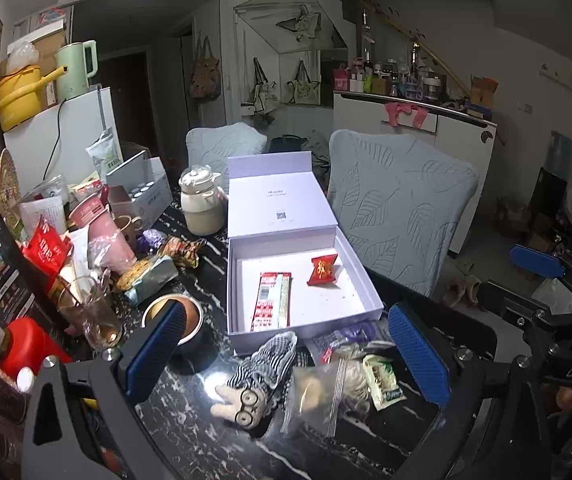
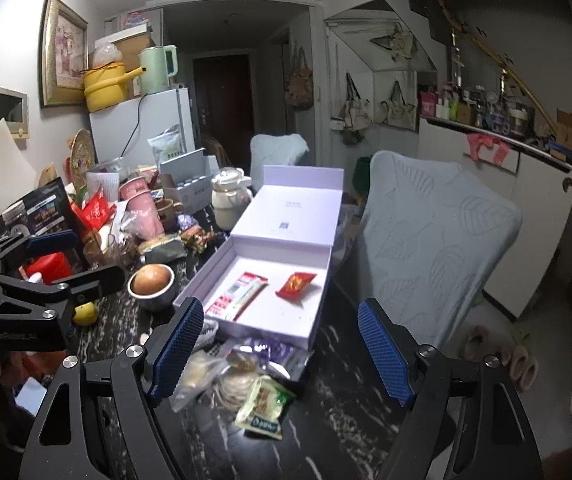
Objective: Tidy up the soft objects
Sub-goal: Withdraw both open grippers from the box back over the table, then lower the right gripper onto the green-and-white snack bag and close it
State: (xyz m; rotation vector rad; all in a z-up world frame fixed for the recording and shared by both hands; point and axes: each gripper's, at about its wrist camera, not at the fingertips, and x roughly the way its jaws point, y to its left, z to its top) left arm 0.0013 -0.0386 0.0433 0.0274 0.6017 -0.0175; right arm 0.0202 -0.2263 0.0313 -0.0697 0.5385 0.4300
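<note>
your left gripper point(image 1: 286, 344) and right gripper point(image 2: 281, 348) hover released over the cluttered black marble table point(image 2: 350, 412); a white box point(image 1: 366, 280) sits beyond your fingertips.

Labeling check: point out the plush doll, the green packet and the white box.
plush doll point(image 1: 245, 398), left wrist view, on its face with the round glasses.
green packet point(image 2: 265, 404), right wrist view, middle of the wrapper.
white box point(image 1: 241, 338), left wrist view, on its near outer wall.

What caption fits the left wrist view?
Open left claw above a plush doll and snack bags, before an open white box holding two packets.
</note>
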